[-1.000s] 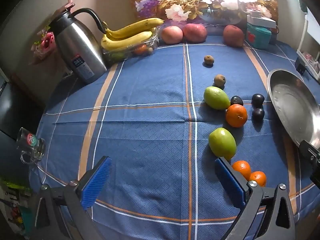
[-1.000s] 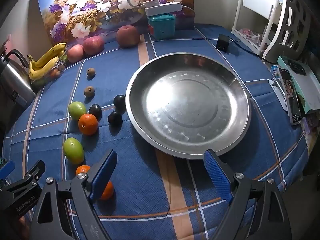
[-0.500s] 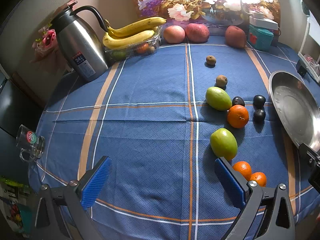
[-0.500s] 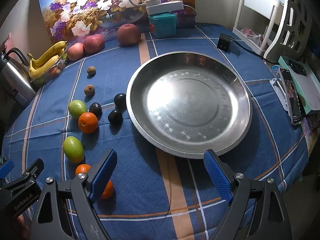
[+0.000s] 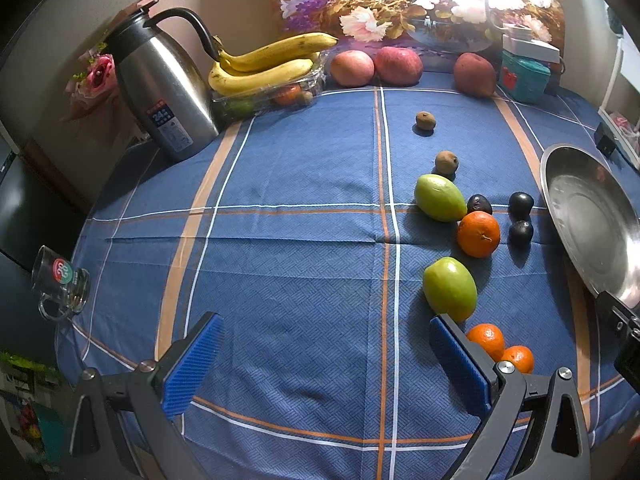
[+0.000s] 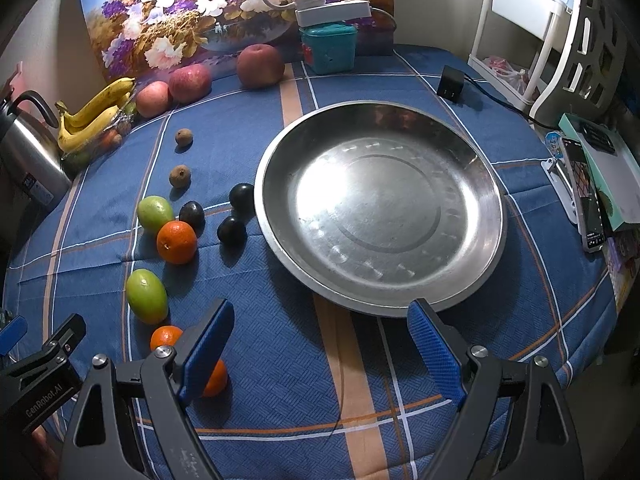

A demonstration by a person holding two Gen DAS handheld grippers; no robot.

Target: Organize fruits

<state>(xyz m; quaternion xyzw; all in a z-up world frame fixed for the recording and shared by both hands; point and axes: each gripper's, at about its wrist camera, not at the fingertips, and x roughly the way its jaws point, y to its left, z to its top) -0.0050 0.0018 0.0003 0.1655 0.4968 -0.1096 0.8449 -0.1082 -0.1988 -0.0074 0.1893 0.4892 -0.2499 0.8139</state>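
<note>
A large empty steel plate (image 6: 472,160) sits on the blue checked tablecloth; its edge also shows in the left wrist view (image 5: 560,216). Left of it lie loose fruits: two green fruits (image 5: 449,288) (image 5: 439,197), a big orange (image 5: 478,234), two small oranges (image 5: 486,339), three dark plums (image 5: 520,233) and two small brown fruits (image 5: 446,162). My left gripper (image 5: 324,364) is open and empty above the cloth, its right finger close to the near green fruit. My right gripper (image 6: 320,348) is open and empty before the plate's near rim, its left finger over a small orange (image 6: 214,380).
At the back stand a steel kettle (image 5: 160,88), bananas on a clear fruit box (image 5: 264,64), three red apples (image 5: 398,65) and a teal box (image 6: 329,48). A glass mug (image 5: 60,280) sits at the left table edge. A charger (image 6: 450,86), phone (image 6: 586,196) and white rack (image 6: 532,36) are at the right.
The left wrist view has shifted slightly, so the fruits sit a bit lower and farther right. The right gripper has barely moved. No fruit has moved.
</note>
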